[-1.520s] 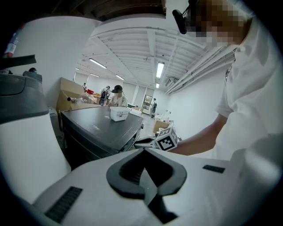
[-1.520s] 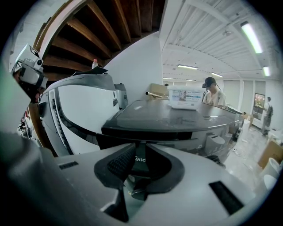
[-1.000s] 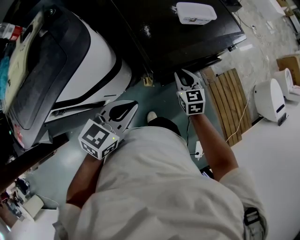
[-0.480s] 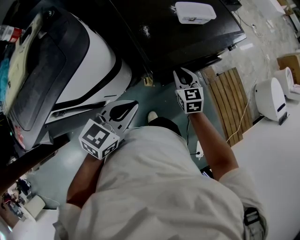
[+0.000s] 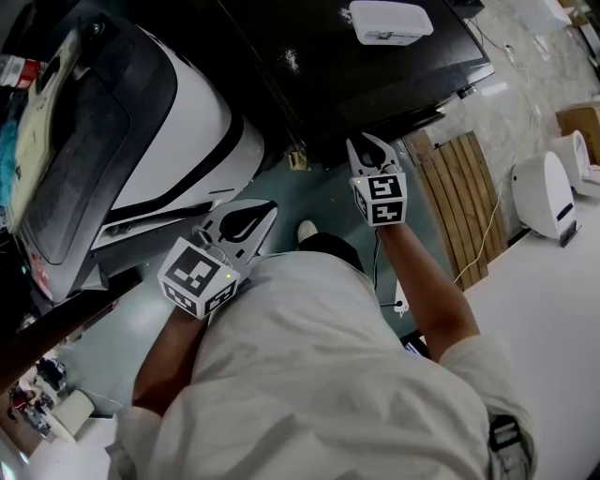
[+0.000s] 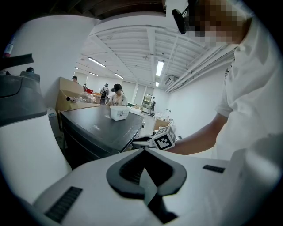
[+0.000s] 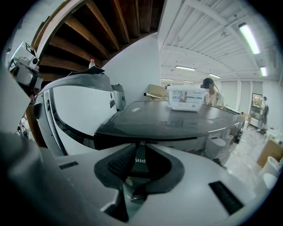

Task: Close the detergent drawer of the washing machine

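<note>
A white washing machine (image 5: 202, 122) with a dark lid stands at the left, and a dark-topped machine (image 5: 375, 75) stands beside it. No drawer can be made out as standing out from either front. My right gripper (image 5: 364, 141) is shut and empty, with its tips at the dark machine's front edge (image 7: 132, 137). In the right gripper view its jaws (image 7: 136, 145) meet just before a panel with pale lettering. My left gripper (image 5: 270, 206) is shut on nothing and hangs low in front of the white machine, apart from it. Its closed tips (image 6: 143, 150) point toward the right gripper's marker cube (image 6: 164, 139).
A white lidded container (image 5: 391, 25) sits on the dark machine's top. A wooden slatted pallet (image 5: 459, 206), a white cable (image 5: 487, 239) and a white appliance (image 5: 544, 197) lie on the floor to the right. Cloth (image 5: 47, 94) lies on the white machine's lid. People stand far off (image 6: 116, 92).
The right gripper has edged very slightly toward the dark machine's front. The left gripper has stayed where it was.
</note>
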`<state>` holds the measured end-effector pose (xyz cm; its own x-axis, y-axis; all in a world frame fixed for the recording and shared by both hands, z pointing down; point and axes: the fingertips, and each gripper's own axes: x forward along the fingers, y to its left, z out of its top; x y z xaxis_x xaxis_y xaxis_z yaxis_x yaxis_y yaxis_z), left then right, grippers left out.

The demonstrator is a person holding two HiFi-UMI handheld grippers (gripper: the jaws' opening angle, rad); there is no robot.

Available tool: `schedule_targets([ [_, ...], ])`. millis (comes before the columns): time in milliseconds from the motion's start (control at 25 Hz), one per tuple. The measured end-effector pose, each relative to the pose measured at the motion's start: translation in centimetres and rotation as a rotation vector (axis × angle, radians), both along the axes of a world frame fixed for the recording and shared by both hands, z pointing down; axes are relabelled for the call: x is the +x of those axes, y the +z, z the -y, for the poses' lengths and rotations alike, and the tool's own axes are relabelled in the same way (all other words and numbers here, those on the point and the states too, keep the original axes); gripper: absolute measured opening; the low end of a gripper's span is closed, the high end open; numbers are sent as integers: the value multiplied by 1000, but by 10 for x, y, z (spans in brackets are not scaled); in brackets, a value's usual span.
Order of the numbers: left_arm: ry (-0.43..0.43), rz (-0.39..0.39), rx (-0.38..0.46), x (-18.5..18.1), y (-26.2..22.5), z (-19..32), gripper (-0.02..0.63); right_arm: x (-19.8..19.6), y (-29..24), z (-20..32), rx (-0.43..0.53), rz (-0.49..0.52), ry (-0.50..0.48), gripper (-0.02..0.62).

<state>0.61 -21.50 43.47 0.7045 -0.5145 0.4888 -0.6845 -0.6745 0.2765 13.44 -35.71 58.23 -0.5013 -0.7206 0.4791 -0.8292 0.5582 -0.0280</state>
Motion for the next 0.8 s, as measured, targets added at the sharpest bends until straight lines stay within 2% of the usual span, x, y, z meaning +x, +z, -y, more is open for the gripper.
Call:
schedule_targets([
  [800,27,0,-2,0,-4,-12,-4,-3,1,4,18,-2,19,75],
])
